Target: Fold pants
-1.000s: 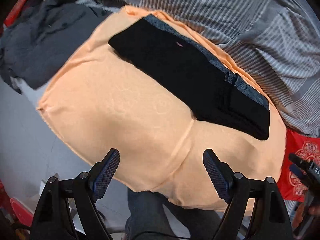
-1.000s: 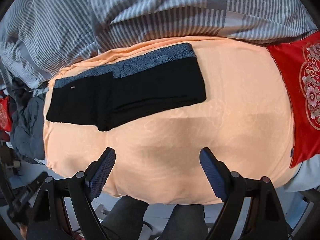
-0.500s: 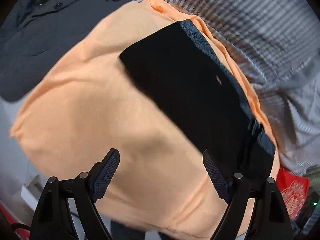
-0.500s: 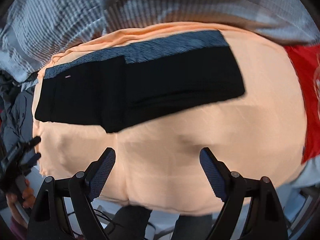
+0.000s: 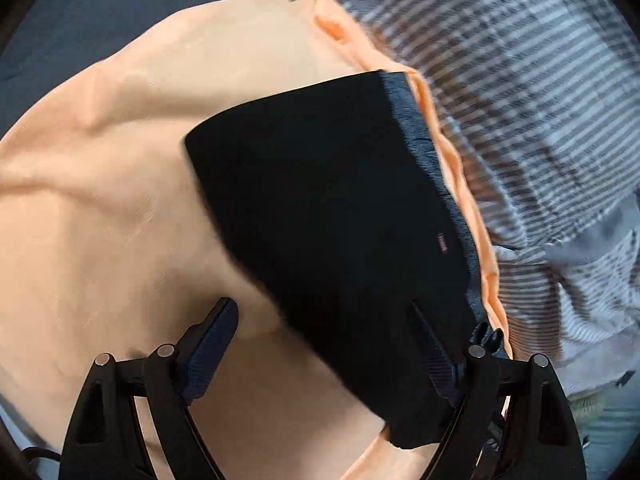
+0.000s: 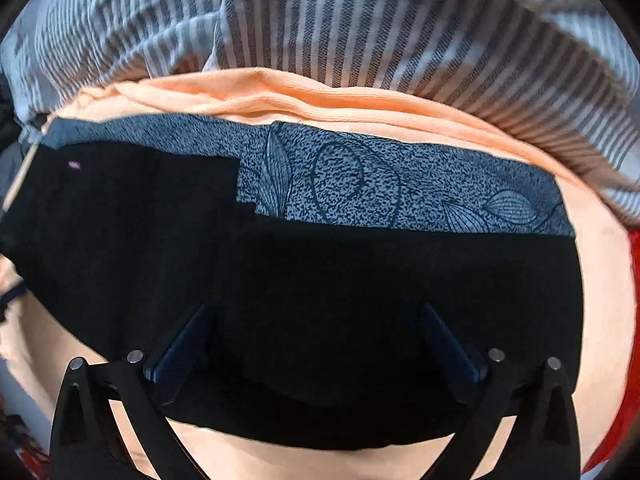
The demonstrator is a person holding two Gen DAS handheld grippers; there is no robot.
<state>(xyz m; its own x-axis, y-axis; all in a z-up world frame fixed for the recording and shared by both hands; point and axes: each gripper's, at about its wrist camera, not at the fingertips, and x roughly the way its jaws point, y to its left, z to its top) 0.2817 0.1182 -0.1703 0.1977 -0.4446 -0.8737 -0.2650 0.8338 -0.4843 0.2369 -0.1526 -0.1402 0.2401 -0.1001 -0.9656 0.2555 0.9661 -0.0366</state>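
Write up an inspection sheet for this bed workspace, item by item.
Surface: orange cotton sheet, wrinkled along its far edge.
Job's things: black pants with a grey leaf-patterned panel, lying flat and lengthwise on the sheet, partly folded, small pink label near one end.
Clutter: dark grey garment beyond the sheet; red cloth at its other side.
Grippers: left gripper open above the pants' near edge, holding nothing; right gripper opening above the pants, nothing gripped.
Cables: dark cord at the left view's lower edge.
Surroundings: grey-and-white striped quilt bunched behind the sheet.
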